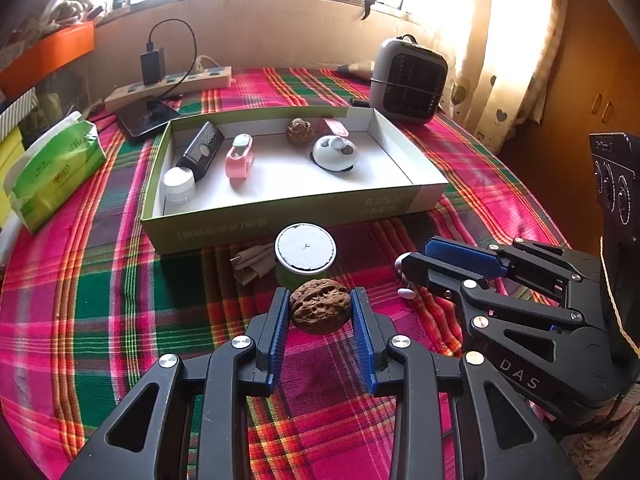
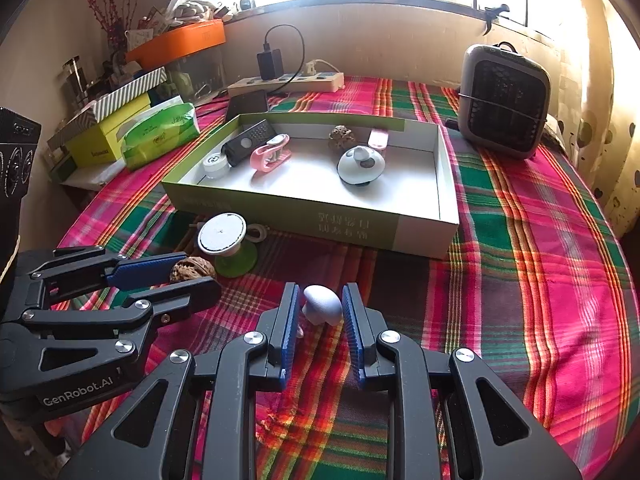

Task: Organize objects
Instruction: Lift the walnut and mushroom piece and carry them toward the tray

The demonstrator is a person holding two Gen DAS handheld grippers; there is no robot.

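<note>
Plaid cloth in pink and green covers the surface (image 1: 120, 320) under a bright window, and both my claws point down at it. My left claw (image 1: 321, 314) is clenched on a walnut (image 1: 319, 309), its blue pads (image 1: 280, 320) pressed to either side of the shell. My right claw (image 2: 320, 308) is closed on a small white mushroom-shaped piece (image 2: 322, 304), which sits between the fingertips and low over the cloth.

Just beyond the walnut stands a round white disc on a green base (image 1: 305, 247), and beyond that lies the open box (image 1: 280, 216), the likely home for both items. Inside it already rest a second walnut (image 1: 299, 131), a white pod with a button top (image 1: 335, 154), a pink clip (image 1: 239, 156), a black grater-like gadget (image 1: 202, 150) and a small white jar (image 1: 179, 185). A heater (image 1: 408, 80) and a power strip (image 1: 168, 86) sit behind the box.

To do this well, I judge I should lift each piece straight up, clear the near wall of the box and the disc, keep the walnut from rolling in the pads, and set both on the bare white floor of the box, apart from the others.
</note>
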